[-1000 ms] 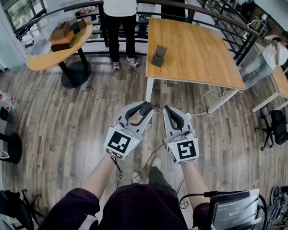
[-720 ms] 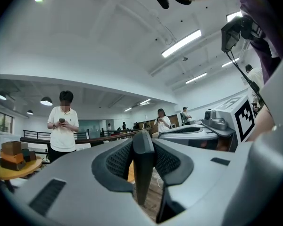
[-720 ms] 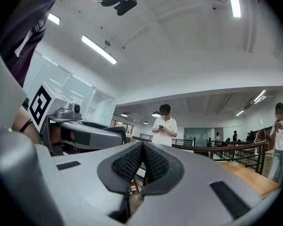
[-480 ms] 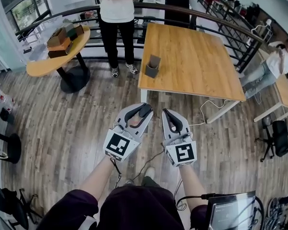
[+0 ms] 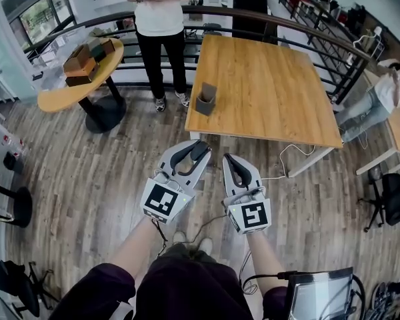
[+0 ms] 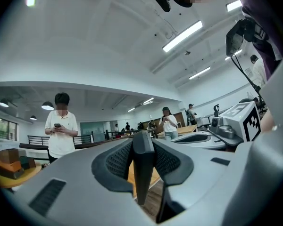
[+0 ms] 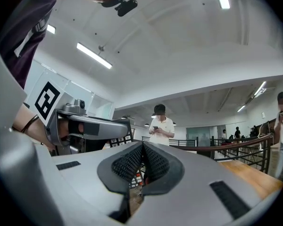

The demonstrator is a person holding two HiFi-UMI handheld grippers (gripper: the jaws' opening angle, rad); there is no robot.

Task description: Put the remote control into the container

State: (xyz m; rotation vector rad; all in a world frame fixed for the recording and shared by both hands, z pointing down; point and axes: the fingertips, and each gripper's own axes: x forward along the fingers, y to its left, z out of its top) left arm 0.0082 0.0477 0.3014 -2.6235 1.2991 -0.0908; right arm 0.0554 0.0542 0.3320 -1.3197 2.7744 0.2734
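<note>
- The left gripper (image 5: 195, 153) is at the lower centre of the head view, above the wooden floor (image 5: 107, 172). Its jaws point toward the top of the frame.
- Its jaws stand partly apart and press on the remote control (image 6: 143, 168). In the left gripper view this is a thin dark slab, edge-on and upright between the two ribbed pads.
- The right gripper (image 5: 232, 163) is just beside it, to its right in the frame; the two are close but not touching.
- The right gripper's jaws are closed pad to pad at the tips, with nothing between them. (A small patch of keys shows through the gap lower down, probably the remote's face in the other gripper, though it is too small to be sure.)
- The container (image 5: 205, 99), a small grey box, stands near the left edge of the square table (image 5: 280, 79) in the upper middle of the frame. It is well apart from both grippers.
- A person (image 5: 158, 19) stands at the top of the frame, near the table's upper left corner.
</note>
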